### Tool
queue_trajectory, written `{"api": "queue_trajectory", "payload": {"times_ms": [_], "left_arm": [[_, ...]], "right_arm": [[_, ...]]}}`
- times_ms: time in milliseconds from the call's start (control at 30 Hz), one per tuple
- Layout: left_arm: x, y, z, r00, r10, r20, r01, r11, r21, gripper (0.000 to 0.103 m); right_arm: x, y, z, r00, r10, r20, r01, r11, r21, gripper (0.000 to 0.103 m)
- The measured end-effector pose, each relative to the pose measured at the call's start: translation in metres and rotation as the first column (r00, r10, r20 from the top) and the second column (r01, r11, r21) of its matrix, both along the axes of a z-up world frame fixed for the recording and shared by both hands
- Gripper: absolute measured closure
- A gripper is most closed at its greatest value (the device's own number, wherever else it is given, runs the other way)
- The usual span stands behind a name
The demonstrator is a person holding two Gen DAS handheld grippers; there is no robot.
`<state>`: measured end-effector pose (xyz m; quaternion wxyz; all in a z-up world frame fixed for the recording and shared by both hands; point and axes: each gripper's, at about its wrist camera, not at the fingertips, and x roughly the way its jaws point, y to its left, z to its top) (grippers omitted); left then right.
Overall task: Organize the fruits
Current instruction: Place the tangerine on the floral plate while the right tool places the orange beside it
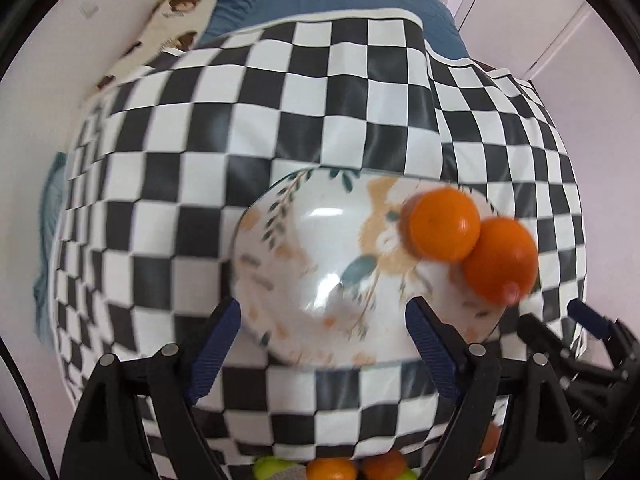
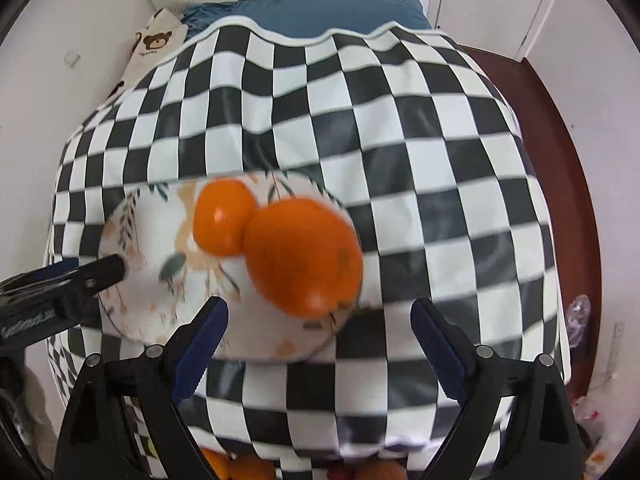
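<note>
You had both tools pointing steeply down over the checkered tablecloth [image 1: 320,120], and neither had hold of anything: the left gripper [image 1: 322,320] stood wide open with its blue pads straddling the near part of the floral bowl [image 1: 280,248], low in the centre of its own view, and the right gripper [image 2: 320,320] stood wider still, its pads apart over the bowl's near rim at the bottom centre of the right wrist view. Two oranges [image 2: 300,256] sat touching each other in the bowl, the smaller orange [image 2: 224,220] behind and to the left of the larger one in that view; in the left view they lay at the bowl's right edge. More fruit, orange pieces and something yellow-green, peeked in at the very bottom edge of both frames, a remaining pile [image 1: 332,470] that was mostly hidden behind the fingers. Judging by that, the step in hand was going back for the next fruit. To do it well, you needed to lift clear of the bowl's rim first, keep the two tools apart since the left one's finger [image 2: 104,272] was already just beside the bowl at the left of the right view, and centre the pads on one fruit before closing. The blur made finer detail impossible to read.
</note>
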<state>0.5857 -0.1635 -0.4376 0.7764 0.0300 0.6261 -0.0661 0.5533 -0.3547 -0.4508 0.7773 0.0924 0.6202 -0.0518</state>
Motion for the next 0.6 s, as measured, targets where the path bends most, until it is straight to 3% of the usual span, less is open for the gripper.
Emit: {"api": "queue_trajectory", "payload": {"times_ms": [167,300,400,600], "left_arm": [[-0.056,0.021,0.032,0.997,-0.007,0.081,0.005,1.000,0.030,0.019],[-0.106,0.035,0.050,0.994,0.010,0.113,-0.011,1.000,0.006,0.019],[-0.120,0.040,0.070,0.989,0.025,0.143,-0.025,1.000,-0.001,0.019],[-0.106,0.037,0.106,0.981,0.045,0.188,-0.044,0.999,-0.011,0.019]], "right_arm": [[-0.040,0.007,0.019,1.000,0.009,0.016,-0.009,1.000,-0.001,0.008],[-0.069,0.014,0.043,0.998,0.017,0.065,-0.017,1.000,-0.007,0.008],[-0.091,0.022,0.058,0.995,0.029,0.096,-0.027,0.999,-0.030,0.008],[-0.129,0.030,0.091,0.986,0.028,0.167,-0.019,0.998,-0.055,0.008]]}}
